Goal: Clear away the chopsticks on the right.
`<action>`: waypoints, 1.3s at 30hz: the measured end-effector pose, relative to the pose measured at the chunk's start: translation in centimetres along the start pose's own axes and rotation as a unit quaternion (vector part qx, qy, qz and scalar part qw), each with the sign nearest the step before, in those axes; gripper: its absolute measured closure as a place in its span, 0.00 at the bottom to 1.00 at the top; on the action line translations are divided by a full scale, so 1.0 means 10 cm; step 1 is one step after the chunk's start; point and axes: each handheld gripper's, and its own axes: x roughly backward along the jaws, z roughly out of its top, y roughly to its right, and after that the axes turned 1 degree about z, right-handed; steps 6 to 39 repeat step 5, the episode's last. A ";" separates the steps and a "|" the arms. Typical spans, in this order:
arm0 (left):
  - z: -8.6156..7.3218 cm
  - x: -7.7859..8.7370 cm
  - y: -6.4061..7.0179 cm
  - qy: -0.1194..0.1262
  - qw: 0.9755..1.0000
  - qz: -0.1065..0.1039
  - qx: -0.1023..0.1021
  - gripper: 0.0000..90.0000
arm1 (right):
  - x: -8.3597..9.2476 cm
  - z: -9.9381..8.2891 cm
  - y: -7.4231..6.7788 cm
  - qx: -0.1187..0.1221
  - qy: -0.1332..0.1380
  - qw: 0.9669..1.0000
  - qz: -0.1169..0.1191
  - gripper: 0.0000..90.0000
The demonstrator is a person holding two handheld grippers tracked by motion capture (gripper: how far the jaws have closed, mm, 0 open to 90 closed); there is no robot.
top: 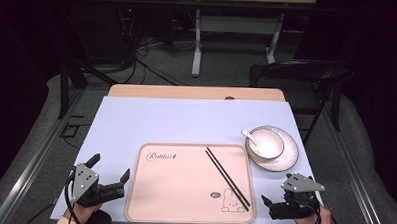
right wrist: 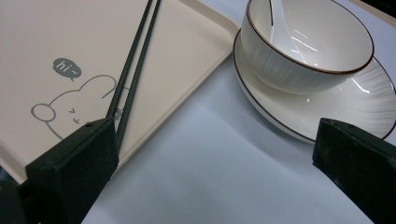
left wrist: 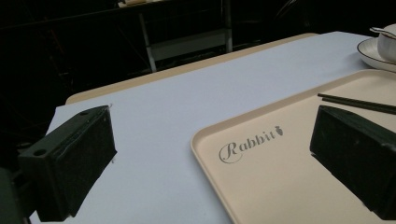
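Both claws gaped wide, holding nothing.
Right gripper point(top: 281, 207) hovered near the tray's chopsticks point(top: 227, 178), perhaps just released there.

tray point(left wrist: 243, 196) logo: "Rabbit" in a curly script, with a tiny carrot mark right after it, sits near one corner of the tray (reads cleanest in the left gripper view)
speech bubble point(right wrist: 67, 68): says "hi~", printed on the tray just above the bunny drawing point(right wrist: 70, 112)
bowl, plate, chopsticks: no lettering I can make out
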 end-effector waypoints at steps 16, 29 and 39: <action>0.00 -0.01 0.01 -0.001 1.000 -0.002 -0.002 0.00 | 0.00 -0.08 -0.02 -0.008 -0.004 1.000 0.008 0.00; 0.00 -0.01 0.01 -0.001 1.000 -0.002 -0.002 0.00 | 0.00 -0.08 -0.02 -0.008 -0.004 1.000 0.008 0.00; 0.00 -0.01 0.01 -0.001 1.000 -0.002 -0.002 0.00 | 0.00 -0.08 -0.02 -0.008 -0.004 1.000 0.008 0.00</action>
